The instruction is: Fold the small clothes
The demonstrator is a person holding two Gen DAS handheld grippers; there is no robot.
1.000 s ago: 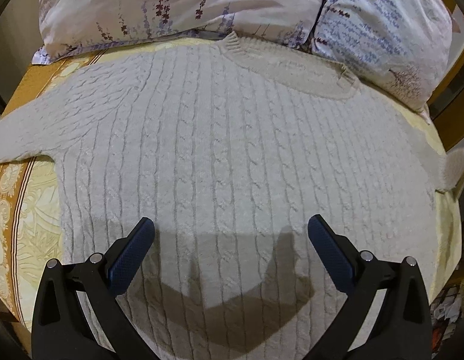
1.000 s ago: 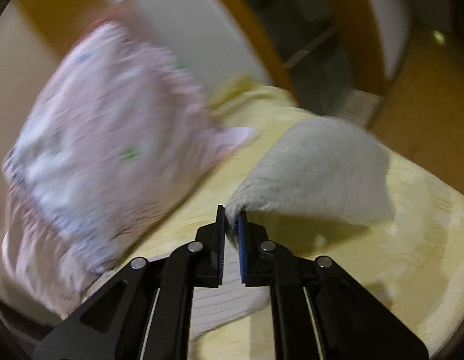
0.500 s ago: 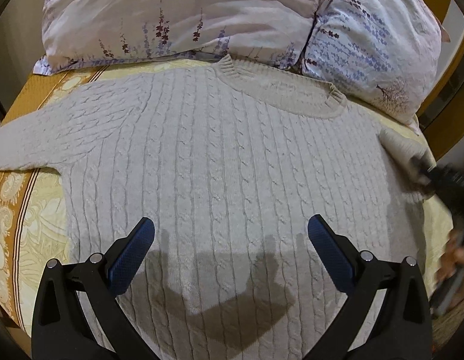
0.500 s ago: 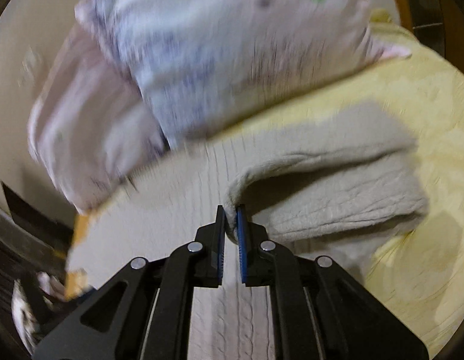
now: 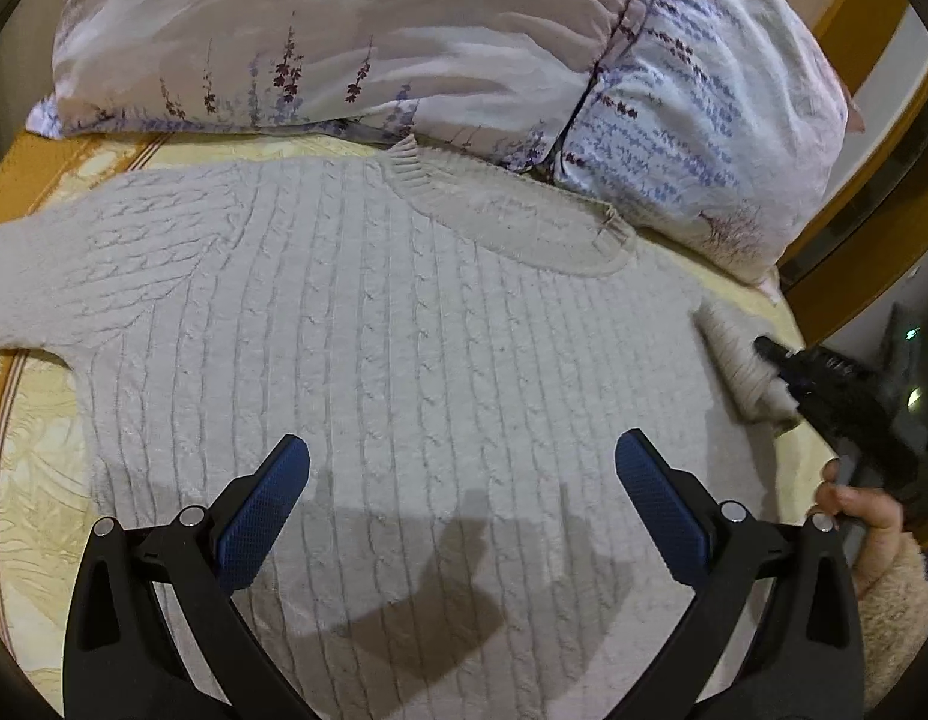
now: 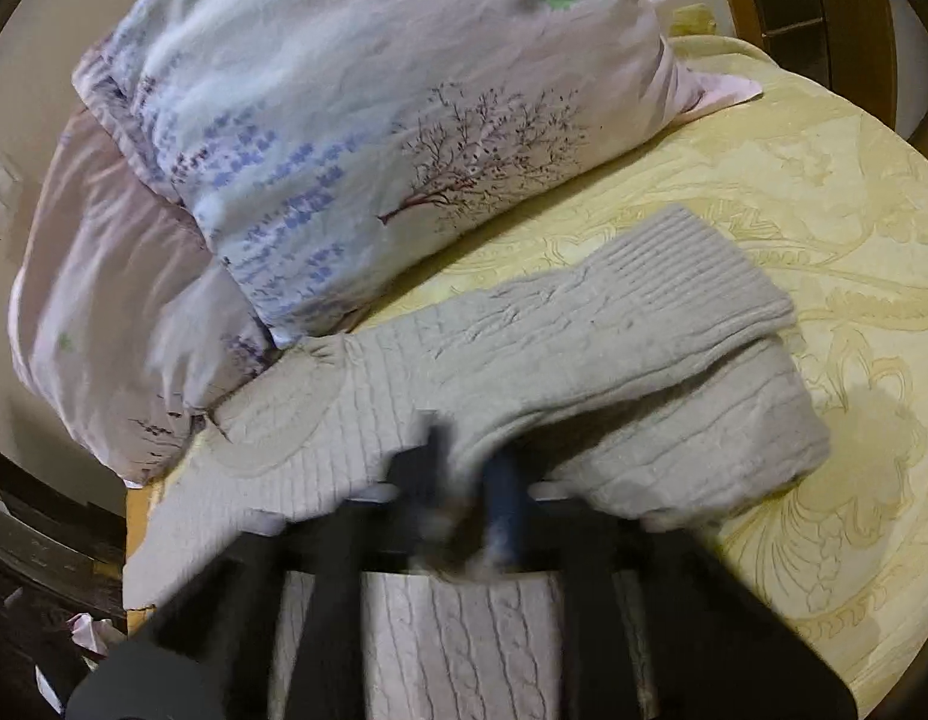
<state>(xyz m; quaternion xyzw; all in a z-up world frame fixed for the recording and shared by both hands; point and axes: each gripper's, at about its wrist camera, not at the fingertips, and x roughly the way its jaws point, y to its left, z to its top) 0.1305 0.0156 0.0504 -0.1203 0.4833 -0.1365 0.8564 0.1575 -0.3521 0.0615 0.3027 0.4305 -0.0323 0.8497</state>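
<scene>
A cable-knit sweater [image 5: 404,360] is spread flat on the bed [image 6: 824,192], collar toward the pillows [image 5: 404,30]. The left tool [image 5: 461,483] is held apart above it; the right tool [image 6: 464,480] is clamped on its folded sleeve [image 6: 614,348].

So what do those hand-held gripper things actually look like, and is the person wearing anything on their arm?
Each hand-held gripper is black plastic. The left one has two angled arms with silver rivets and flat blue textured pads. The right one looks the same but is blurred up close. The person's right hand comes out of a fuzzy cream sleeve.
</scene>
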